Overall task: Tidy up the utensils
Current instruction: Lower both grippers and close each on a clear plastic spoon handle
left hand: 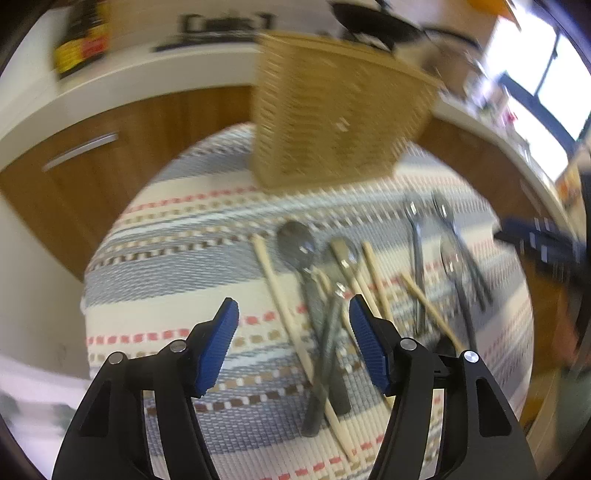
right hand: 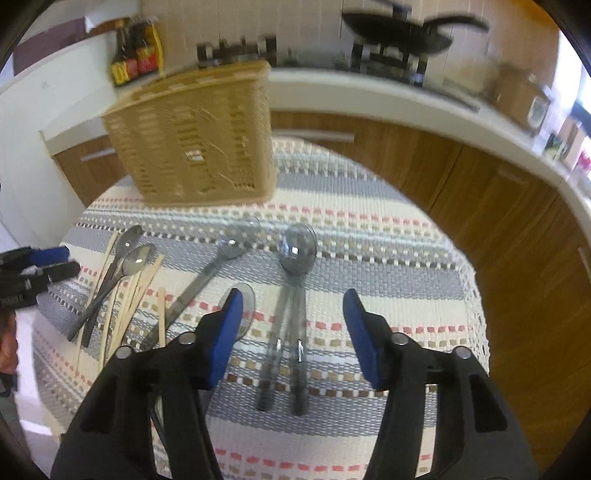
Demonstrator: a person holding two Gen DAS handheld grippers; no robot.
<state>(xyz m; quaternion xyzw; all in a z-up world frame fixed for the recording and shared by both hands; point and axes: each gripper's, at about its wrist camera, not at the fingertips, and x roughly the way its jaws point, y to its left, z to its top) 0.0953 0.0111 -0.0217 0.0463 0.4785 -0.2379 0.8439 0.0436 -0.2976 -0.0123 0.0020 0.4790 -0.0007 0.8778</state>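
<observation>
A tan woven basket [left hand: 332, 110] stands at the far side of a round table with a striped cloth [left hand: 184, 266]; it also shows in the right wrist view [right hand: 195, 140]. Grey spoons [left hand: 299, 247] and pale wooden chopsticks [left hand: 280, 295] lie crossed in a pile on the cloth. My left gripper [left hand: 293, 314] is open and empty just above that pile. My right gripper [right hand: 291, 299] is open and empty over two grey spoons [right hand: 295, 251] lying side by side. Another spoon [right hand: 229, 251] lies slanted to their left. The pile [right hand: 118, 273] lies further left.
Wooden cabinets [right hand: 480, 192] with a white counter [right hand: 369, 92] curve behind the table. Sauce bottles [right hand: 136, 55] and a black pan [right hand: 399, 33] on a stove stand on the counter. The left gripper [right hand: 37, 266] shows at the left edge of the right view.
</observation>
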